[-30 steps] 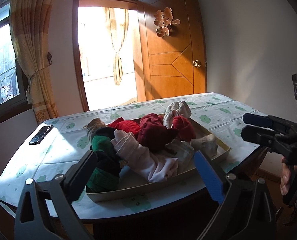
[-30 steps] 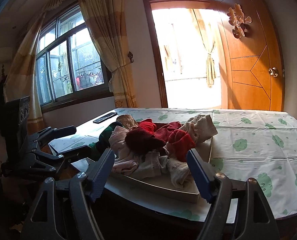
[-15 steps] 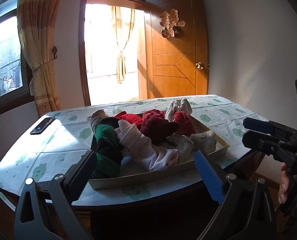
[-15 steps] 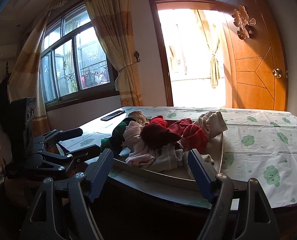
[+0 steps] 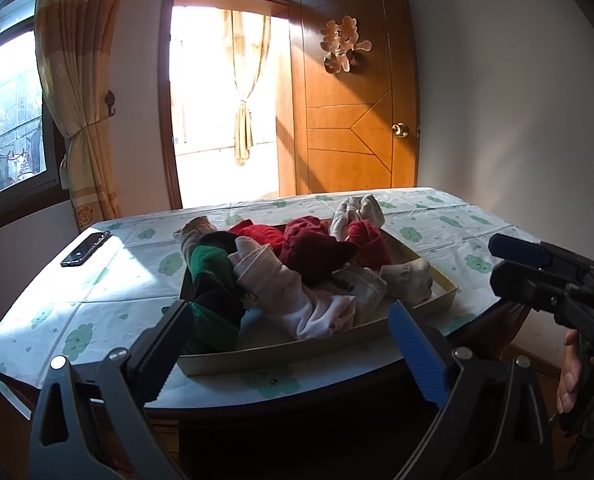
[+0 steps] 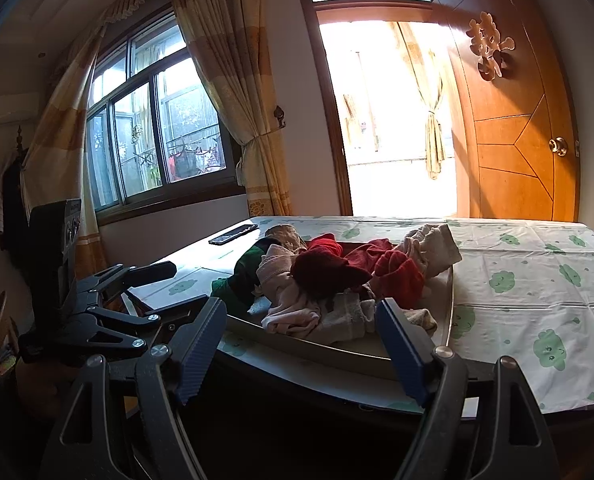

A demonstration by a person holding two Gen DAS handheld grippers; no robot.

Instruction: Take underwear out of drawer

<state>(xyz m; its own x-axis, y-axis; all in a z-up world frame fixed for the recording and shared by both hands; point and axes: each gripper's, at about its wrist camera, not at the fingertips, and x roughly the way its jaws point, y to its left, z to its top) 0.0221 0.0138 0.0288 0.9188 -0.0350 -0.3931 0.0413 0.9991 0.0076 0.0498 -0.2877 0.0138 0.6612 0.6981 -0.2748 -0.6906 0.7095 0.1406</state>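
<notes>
Both views are swinging rightwards since a second ago; I'm keeping both jaws gaping and empty, short of the shallow beige cardboard drawer (image 5: 437, 304) on the desk (image 6: 537, 280); its heaped red, pink and green underwear (image 5: 297, 272) is lying untouched, awaiting a pick.

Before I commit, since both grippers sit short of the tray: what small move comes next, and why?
Probably ease the right gripper forward over the tray rim toward the pale pink garment. Its jaws stand open and empty, the pile lies just past them, and that piece is nearest, on top.
</notes>
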